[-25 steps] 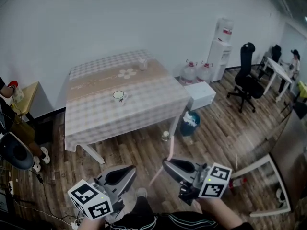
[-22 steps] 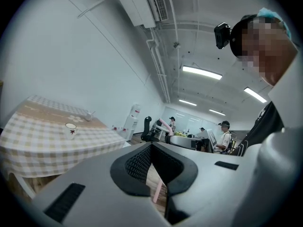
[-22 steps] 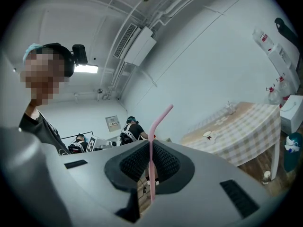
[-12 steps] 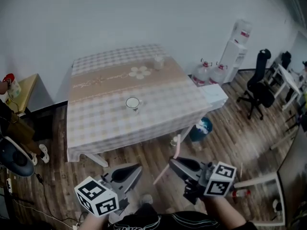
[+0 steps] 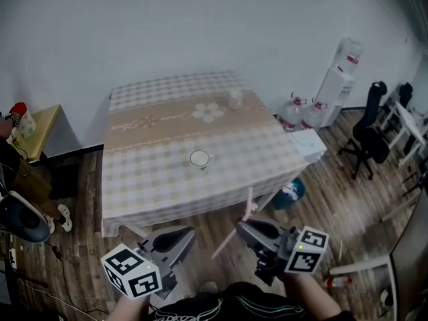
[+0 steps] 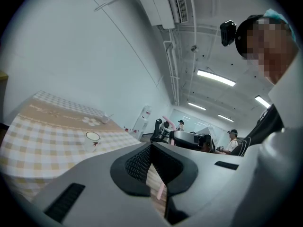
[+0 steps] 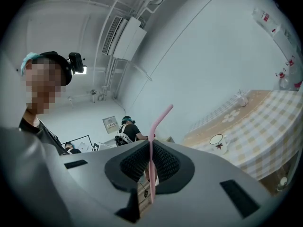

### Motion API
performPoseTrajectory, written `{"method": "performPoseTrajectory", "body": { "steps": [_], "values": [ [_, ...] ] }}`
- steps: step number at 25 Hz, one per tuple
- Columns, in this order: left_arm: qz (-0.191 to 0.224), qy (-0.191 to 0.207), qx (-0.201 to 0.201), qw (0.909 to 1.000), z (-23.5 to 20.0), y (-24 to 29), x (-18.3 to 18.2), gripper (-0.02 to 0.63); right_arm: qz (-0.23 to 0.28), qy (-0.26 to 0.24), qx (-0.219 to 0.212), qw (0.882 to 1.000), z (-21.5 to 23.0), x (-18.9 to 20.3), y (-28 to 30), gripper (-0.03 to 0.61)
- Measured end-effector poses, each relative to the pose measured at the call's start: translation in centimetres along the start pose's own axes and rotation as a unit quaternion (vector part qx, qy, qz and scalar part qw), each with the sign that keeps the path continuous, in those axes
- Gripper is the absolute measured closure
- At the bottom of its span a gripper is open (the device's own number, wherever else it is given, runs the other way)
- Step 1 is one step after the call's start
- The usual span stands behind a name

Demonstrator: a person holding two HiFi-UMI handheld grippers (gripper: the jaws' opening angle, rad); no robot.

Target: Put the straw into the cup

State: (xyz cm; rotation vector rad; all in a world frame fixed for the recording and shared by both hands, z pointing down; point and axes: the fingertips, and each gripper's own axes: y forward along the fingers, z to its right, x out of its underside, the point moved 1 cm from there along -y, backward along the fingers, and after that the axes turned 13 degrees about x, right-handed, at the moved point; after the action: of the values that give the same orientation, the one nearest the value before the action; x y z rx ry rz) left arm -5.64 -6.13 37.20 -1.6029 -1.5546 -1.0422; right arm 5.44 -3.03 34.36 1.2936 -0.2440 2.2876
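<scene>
A white cup [image 5: 199, 158] with a small red mark stands near the middle of a table [image 5: 154, 179] under a checked cloth; it also shows in the left gripper view as the cup [image 6: 93, 136] and in the right gripper view as the cup [image 7: 217, 140]. My right gripper [image 5: 239, 225] is shut on a pink bendy straw [image 5: 227, 241], short of the table's near edge. The straw [image 7: 158, 117] rises between the pads of the right gripper [image 7: 150, 145], bent end up. My left gripper [image 5: 186, 233] hangs beside it, and the left gripper [image 6: 151, 148] is shut with nothing held.
A clear glass [image 5: 235, 99] stands at the table's far side. Right of the table are a water dispenser [image 5: 341, 72], water bottles [image 5: 294, 116], a white box [image 5: 309, 144], a bin [image 5: 292, 191] and an office chair [image 5: 371, 136]. A yellow stool [image 5: 33, 129] stands at the left.
Both grippers have moved closer to the table, which now sits lower and nearer in the head view. The straw stays gripped in the right gripper.
</scene>
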Motion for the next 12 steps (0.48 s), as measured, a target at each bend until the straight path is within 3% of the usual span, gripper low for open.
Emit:
{"method": "performPoseTrajectory", "body": {
  "steps": [12],
  "values": [
    [0.011,0.003,-0.018,0.9998,-1.8,1.0,-1.3,0.618,0.006,-0.014,-0.022,1.000,1.7,-1.6,1.8,0.557]
  ]
}}
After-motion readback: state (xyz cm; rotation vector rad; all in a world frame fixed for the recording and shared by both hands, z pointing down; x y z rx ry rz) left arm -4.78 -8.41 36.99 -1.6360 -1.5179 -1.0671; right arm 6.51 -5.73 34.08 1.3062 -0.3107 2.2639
